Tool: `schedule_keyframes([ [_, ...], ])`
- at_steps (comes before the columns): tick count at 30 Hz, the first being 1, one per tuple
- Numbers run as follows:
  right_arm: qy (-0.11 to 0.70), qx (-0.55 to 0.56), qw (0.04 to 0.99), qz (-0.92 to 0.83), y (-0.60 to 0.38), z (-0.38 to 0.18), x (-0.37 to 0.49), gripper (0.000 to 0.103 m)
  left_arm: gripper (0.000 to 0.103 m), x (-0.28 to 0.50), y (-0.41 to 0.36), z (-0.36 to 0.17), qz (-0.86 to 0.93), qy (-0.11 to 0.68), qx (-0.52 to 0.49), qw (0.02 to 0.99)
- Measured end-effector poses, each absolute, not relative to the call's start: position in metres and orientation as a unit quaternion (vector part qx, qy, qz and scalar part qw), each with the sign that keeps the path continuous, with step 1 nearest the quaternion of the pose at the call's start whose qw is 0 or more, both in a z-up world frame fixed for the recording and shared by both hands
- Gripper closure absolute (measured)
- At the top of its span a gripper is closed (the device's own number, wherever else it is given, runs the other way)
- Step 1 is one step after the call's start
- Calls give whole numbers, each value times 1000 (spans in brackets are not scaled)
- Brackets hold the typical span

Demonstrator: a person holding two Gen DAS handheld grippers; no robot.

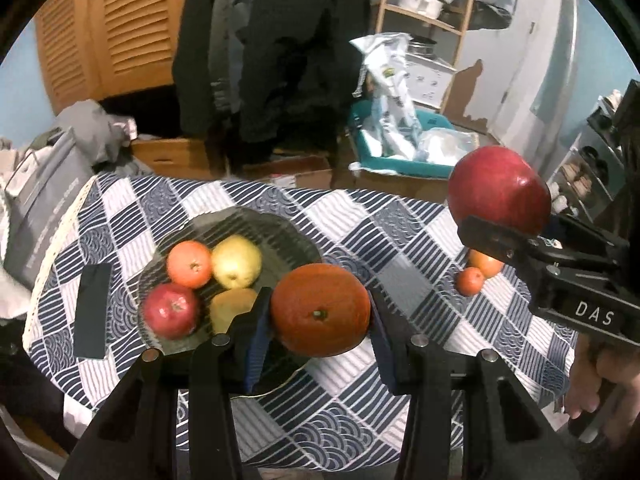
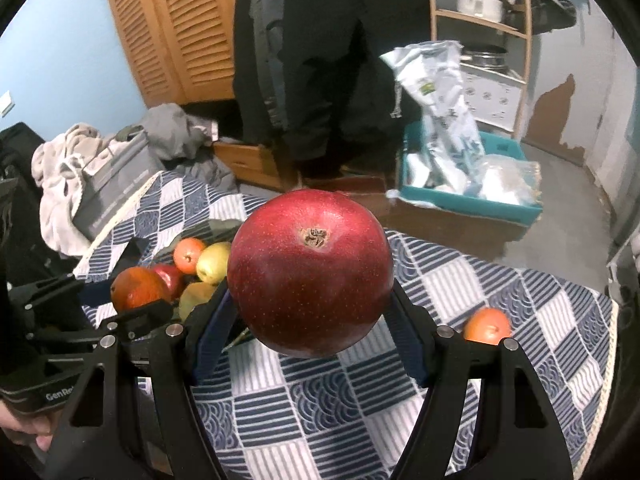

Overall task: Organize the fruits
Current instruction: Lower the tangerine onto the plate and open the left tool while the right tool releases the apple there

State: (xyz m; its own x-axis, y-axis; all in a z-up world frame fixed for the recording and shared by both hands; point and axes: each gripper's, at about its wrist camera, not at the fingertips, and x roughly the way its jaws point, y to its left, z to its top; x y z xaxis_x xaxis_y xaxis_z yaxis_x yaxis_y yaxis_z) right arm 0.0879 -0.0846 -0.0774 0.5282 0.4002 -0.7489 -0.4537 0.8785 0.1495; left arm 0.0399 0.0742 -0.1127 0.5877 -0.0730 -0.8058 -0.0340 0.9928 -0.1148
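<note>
A: Fruits appear in three groups. Your left gripper [image 1: 320, 312] clamps a large orange [image 1: 320, 310] between its blue pads, jaws narrowed onto the fruit and holding it above the near edge of the dark glass plate [image 1: 280, 232].

B: And the plate's contents?

A: Four pieces lie on it: a small orange [image 1: 189, 264] at about 11 o'clock, a yellow-green pear [image 1: 237, 262] at 12 o'clock just beside it, a red apple [image 1: 172, 311] at 9 o'clock, and a second pear [image 1: 230, 306] partly hidden behind your left finger.

B: What does the right side hold?

A: Your right gripper [image 2: 310, 312] grips a big red apple [image 2: 310, 272], calyx end facing the camera, jaws set wider than the left pair and pressed on its flanks. It is held clear of the checked tablecloth [image 2: 320, 400].

B: Anything loose?

A: In the left wrist view, two small oranges [image 1: 478, 272] rest touching each other on the cloth at 3 o'clock from the plate, well apart from it. A black flat object [image 1: 93, 312] lies at 9 o'clock, beside the plate.
</note>
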Motion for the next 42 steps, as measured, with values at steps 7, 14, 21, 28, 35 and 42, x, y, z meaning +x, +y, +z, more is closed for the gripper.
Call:
schedule_keyframes([
  [7,437,-50,857,267,-45,-100,99,31,56,40,100,-129,19,466,-64,882],
  [14,459,-68,837,290,-9,-126,106,31,56,41,126,-155,49,489,-73,868],
  [21,485,-79,818,299,16,-153,113,31,56,42,144,-176,69,509,-78,855],
  [28,505,-97,801,306,36,-176,114,31,56,46,159,-200,86,532,-88,838],
  [35,519,-113,790,307,46,-192,113,31,56,48,164,-217,95,550,-90,825],
  [42,531,-113,780,311,50,-200,114,30,56,49,164,-222,96,559,-94,819],
])
